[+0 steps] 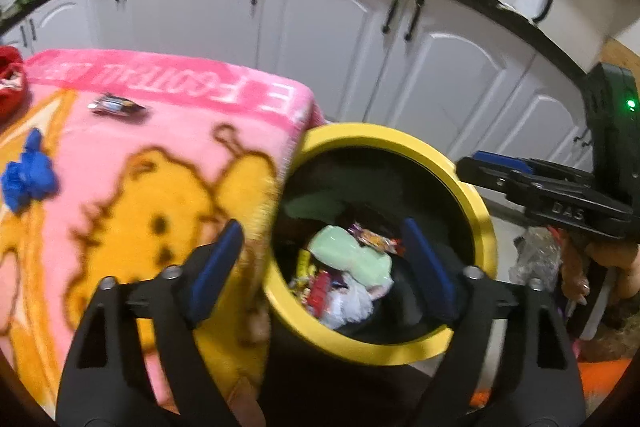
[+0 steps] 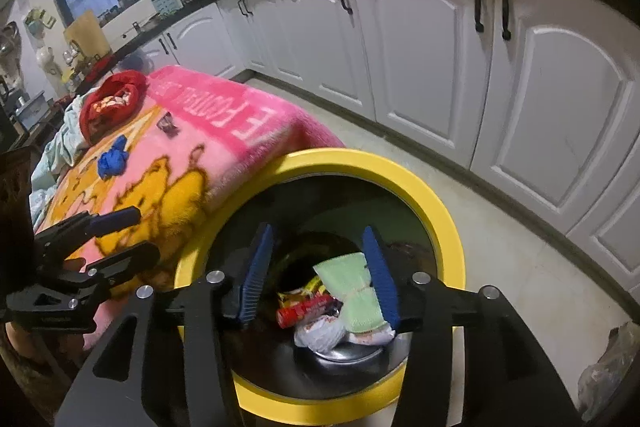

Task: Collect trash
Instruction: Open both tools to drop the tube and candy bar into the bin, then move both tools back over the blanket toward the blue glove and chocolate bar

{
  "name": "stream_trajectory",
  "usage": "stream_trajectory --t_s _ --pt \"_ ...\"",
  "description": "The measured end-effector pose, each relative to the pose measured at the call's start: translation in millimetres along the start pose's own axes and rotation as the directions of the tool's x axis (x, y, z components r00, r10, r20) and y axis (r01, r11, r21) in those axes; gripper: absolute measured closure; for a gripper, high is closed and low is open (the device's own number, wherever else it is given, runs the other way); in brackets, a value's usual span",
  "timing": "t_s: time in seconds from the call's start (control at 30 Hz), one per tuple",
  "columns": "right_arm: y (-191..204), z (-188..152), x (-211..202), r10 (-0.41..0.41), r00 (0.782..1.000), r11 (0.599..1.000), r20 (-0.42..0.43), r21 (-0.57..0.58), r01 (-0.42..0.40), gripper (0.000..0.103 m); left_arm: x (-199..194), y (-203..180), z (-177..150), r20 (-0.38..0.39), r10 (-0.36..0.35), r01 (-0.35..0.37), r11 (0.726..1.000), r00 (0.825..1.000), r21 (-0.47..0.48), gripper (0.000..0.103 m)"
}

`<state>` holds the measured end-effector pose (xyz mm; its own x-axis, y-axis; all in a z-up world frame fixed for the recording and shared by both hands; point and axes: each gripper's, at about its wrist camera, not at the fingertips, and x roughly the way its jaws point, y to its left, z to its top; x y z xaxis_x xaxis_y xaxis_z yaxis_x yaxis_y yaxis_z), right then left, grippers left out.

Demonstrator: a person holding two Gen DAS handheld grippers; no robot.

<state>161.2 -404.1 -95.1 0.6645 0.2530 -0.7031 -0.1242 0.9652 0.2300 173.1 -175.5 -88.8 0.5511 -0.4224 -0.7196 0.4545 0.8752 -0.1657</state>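
Observation:
A black bin with a yellow rim (image 1: pixel 476 203) (image 2: pixel 444 227) stands beside the pink blanket-covered table. Inside lie a pale green cloth (image 1: pixel 352 259) (image 2: pixel 352 291), wrappers and a white bag (image 2: pixel 320 335). My left gripper (image 1: pixel 324 267) is open and empty over the bin's left rim. My right gripper (image 2: pixel 320 275) is open and empty above the bin mouth; it also shows at the right of the left wrist view (image 1: pixel 500 167). A dark wrapper (image 1: pixel 116 105) (image 2: pixel 168 125) and a blue crumpled glove (image 1: pixel 28 175) (image 2: pixel 113 158) lie on the blanket.
A red cloth item (image 2: pixel 112 99) lies at the table's far end. White cabinets (image 2: pixel 420 39) under a black counter line the back. A clear plastic bag (image 2: pixel 608 367) lies on the floor to the right of the bin.

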Motion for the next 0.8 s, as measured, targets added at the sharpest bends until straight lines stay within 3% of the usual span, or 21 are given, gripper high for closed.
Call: stream_trajectory --t_s 0.03,0.2,0.47,0.8 --pt "3 2 -1 0.0 1.0 1.0 0.006 -0.006 0.0 0.053 -3 3 1 0.008 0.015 -0.015 1.0 1.0 -0.006 0.011" --pt "21 13 -12 0.014 0.998 0.999 0.054 -0.043 -0.011 0.042 -23 29 7 0.058 0.096 -0.093 0.994 0.994 -0.054 0.011" --pt "59 37 -13 0.051 0.995 0.992 0.084 -0.12 -0.041 0.041 -60 77 13 0.129 0.196 -0.177 0.973 0.972 -0.145 0.011" --pt "115 60 3 0.108 0.991 0.972 0.078 -0.218 -0.088 0.04 -91 130 15 0.17 0.268 -0.221 0.942 0.948 -0.254 0.011"
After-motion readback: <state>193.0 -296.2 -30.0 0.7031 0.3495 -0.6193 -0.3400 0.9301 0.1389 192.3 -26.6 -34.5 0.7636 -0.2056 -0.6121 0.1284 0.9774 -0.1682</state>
